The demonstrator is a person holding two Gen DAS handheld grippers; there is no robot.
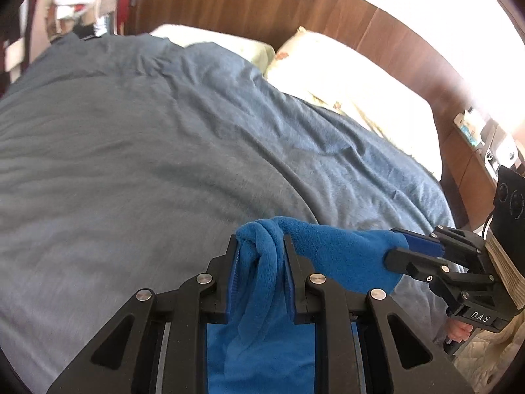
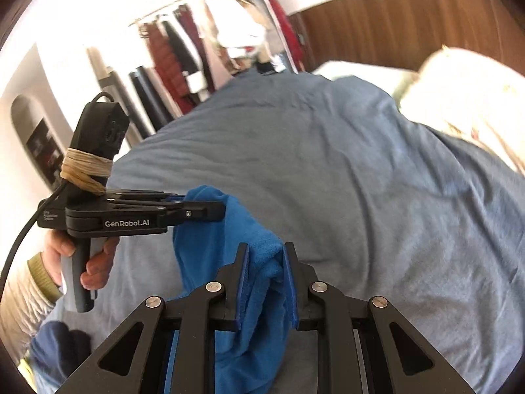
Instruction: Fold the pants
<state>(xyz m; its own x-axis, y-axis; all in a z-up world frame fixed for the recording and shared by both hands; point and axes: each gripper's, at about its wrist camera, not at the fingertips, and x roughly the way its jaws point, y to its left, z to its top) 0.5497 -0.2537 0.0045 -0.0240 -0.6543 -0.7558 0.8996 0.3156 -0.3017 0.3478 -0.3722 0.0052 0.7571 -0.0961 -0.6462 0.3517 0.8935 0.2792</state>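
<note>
The pants (image 1: 328, 249) are bright blue fleece, held up above the bed between both grippers. My left gripper (image 1: 261, 241) is shut on a bunched fold of the pants, which hang down between its fingers. My right gripper (image 2: 265, 249) is shut on another part of the pants (image 2: 259, 282). In the left wrist view the right gripper (image 1: 398, 246) clamps the fabric at the right. In the right wrist view the left gripper (image 2: 210, 208) clamps it at the left. The lower part of the pants is hidden below both views.
A grey-blue duvet (image 1: 147, 138) covers the bed below. Pale pillows (image 1: 344, 75) lie against a wooden headboard (image 1: 262, 3). A nightstand with small items (image 1: 485, 138) stands at the right. A clothes rack (image 2: 223, 42) stands beyond the bed's far side.
</note>
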